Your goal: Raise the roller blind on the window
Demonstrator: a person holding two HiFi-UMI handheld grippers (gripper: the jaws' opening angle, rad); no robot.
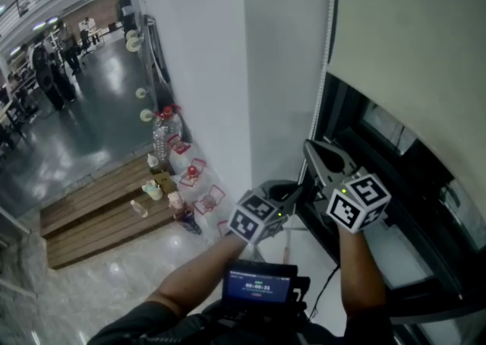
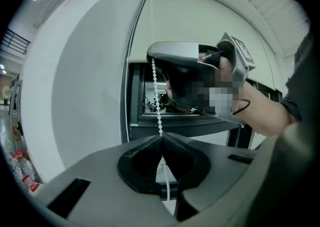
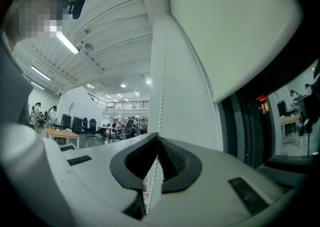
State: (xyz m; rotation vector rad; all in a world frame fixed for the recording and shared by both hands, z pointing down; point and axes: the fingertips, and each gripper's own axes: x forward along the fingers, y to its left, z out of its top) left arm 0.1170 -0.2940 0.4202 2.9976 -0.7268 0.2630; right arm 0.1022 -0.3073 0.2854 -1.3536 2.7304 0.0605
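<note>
Clamps the left tongs (image 2: 161,137) shut on the bead chain (image 2: 156,91), with the beads running straight up out of the pressed pads. Pinches the same chain just above with the right tongs (image 3: 158,137), likewise closed on it. Has a white pillar (image 1: 228,70) just to the left of both tongs. Shows the roller blind (image 1: 410,32) above and to their right, lowered part-way over the window (image 1: 395,161), with dark frame bare under its bottom edge. Shows water bottles (image 1: 165,134) on the floor (image 1: 99,108) well beyond, to the left.

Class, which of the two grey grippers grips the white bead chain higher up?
The right gripper: it clamps the white bead chain above the left gripper.
</note>
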